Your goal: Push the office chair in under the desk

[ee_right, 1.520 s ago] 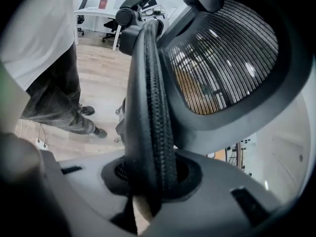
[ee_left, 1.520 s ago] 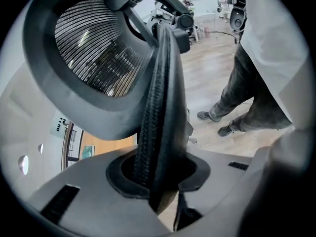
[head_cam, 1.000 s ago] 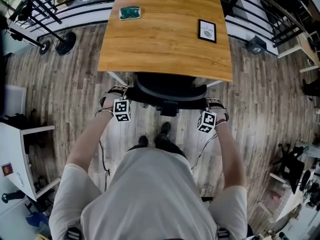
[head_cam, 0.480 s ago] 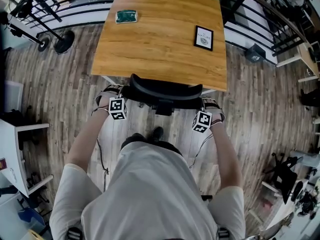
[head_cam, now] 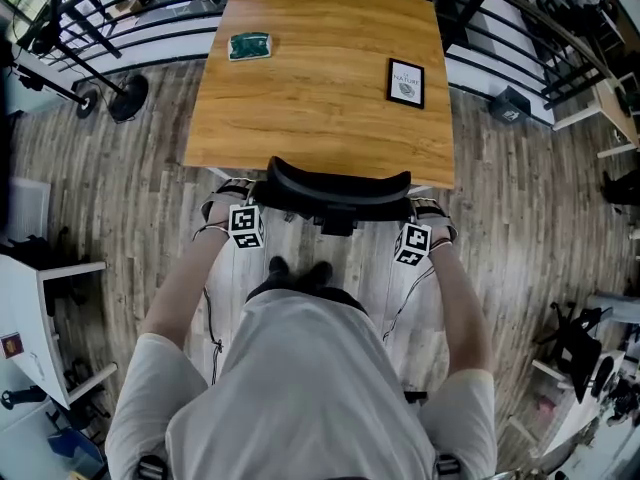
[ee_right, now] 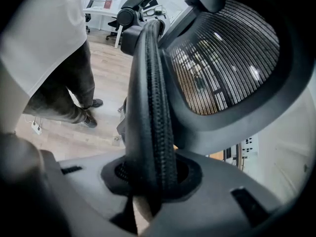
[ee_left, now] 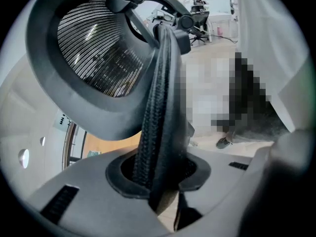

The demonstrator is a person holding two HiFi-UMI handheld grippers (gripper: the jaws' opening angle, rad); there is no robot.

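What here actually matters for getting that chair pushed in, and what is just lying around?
Part of the job:
- office chair, its backrest edges gripped by the left tongs and right tongs
- wooden desk

Just lying about:
- small green item on the desk
- framed card on the desk
- white shelf unit on the floor

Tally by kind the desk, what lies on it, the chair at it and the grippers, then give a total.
desk: 1
office chair: 1
framed picture: 1
green item: 1
grippers: 2, left gripper and right gripper, each clamped on the office chair's back edge
Total: 6
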